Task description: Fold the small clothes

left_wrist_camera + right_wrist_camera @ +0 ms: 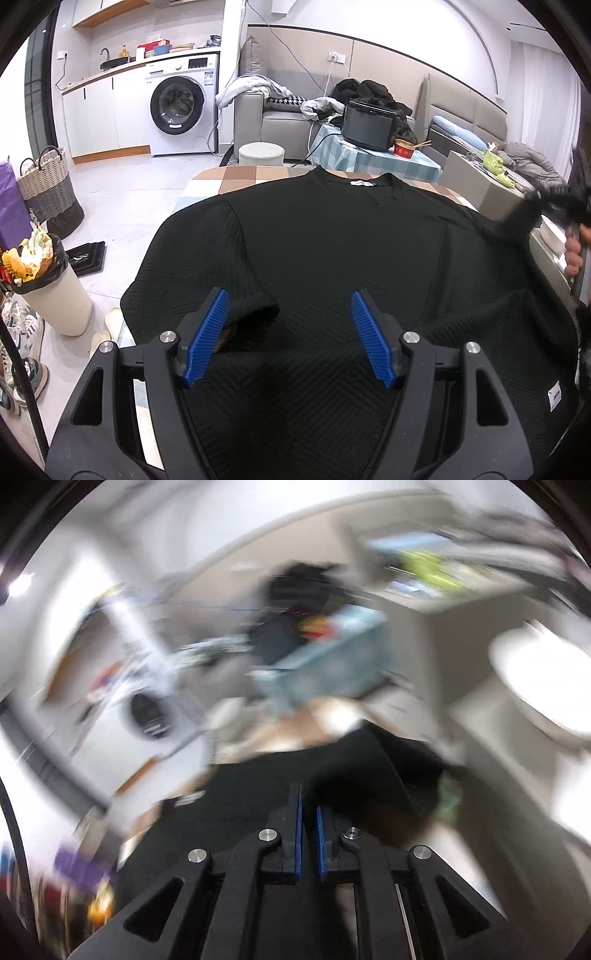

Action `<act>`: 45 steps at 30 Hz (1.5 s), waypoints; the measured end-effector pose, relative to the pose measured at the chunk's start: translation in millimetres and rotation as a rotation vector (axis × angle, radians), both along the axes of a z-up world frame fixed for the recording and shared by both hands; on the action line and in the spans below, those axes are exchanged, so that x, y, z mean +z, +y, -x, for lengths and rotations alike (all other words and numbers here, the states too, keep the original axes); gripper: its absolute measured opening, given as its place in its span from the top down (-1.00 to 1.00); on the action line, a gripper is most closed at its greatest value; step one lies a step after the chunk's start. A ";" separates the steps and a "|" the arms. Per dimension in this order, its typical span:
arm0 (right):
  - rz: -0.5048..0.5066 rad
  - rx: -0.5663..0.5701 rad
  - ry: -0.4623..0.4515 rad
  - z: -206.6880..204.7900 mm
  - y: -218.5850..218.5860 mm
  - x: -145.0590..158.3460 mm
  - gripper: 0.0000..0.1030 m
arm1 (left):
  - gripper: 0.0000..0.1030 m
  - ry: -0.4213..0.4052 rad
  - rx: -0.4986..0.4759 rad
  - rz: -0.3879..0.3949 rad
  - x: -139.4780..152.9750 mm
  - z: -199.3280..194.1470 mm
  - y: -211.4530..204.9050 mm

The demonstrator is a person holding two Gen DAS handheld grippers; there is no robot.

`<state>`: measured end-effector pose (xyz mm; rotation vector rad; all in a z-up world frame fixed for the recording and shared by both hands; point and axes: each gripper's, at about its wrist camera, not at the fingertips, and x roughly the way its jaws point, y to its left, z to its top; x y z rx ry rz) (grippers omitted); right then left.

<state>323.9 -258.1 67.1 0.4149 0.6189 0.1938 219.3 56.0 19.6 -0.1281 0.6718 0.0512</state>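
A black knit sweater [332, 240] lies spread flat, collar away from me, on a table with a checked cloth [240, 177]. My left gripper [289, 293] hovers open over its lower middle, with nothing between the blue pads; the folded-in left sleeve cuff [255, 310] lies by the left finger. At the right edge the sweater's right sleeve [517, 221] is pulled up off the table toward my right gripper [576, 199], which a hand [574, 254] holds. The right wrist view is heavily blurred: the right gripper [307, 801] has its pads nearly together, with black sleeve fabric [351, 768] at the tips.
A full waste bin [55, 291], a woven basket [48, 192] and shoes stand on the floor at left. Beyond the table are a round stool [260, 153], a small table with a black cooker [369, 125], a sofa and a washing machine [181, 107].
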 end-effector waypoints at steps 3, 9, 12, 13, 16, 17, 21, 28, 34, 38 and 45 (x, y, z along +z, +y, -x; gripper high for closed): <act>0.129 0.348 0.067 0.4 78.2 -13.4 0.87 | -0.30 -0.003 0.006 -0.002 1.3 5.4 2.5; 0.303 0.424 0.359 1.5 103.2 -76.1 0.79 | -0.30 0.001 0.008 -0.001 2.2 11.8 4.7; 0.245 0.393 0.352 5.9 86.8 -74.5 0.41 | -0.30 0.001 0.005 -0.005 2.8 13.3 4.8; 0.237 0.380 0.339 7.4 83.3 -73.5 0.19 | -0.30 0.000 0.004 -0.004 3.3 14.3 4.5; 0.138 0.314 0.326 1.6 64.5 -67.6 0.13 | -0.30 -0.001 0.007 -0.002 3.3 14.1 3.2; 0.096 0.287 0.337 -5.8 56.9 -67.2 0.13 | -0.30 -0.001 0.007 -0.004 3.4 14.1 3.4; -0.019 0.174 0.361 -16.6 43.2 -73.6 0.13 | -0.30 0.002 0.008 -0.002 4.0 14.1 3.8; -0.149 0.156 0.443 -29.0 40.3 -86.4 0.13 | -0.31 0.018 0.026 0.003 4.7 14.8 6.2; -0.189 0.141 0.480 -34.6 40.2 -91.8 0.09 | -0.55 0.032 0.061 0.021 0.5 16.3 15.1; -0.217 0.137 0.480 -36.3 39.1 -94.3 -0.08 | -0.62 0.044 0.078 0.041 -2.7 15.1 23.3; -0.110 0.055 0.437 -47.9 59.0 -93.0 0.87 | -0.62 0.040 0.095 0.063 -4.3 19.7 36.7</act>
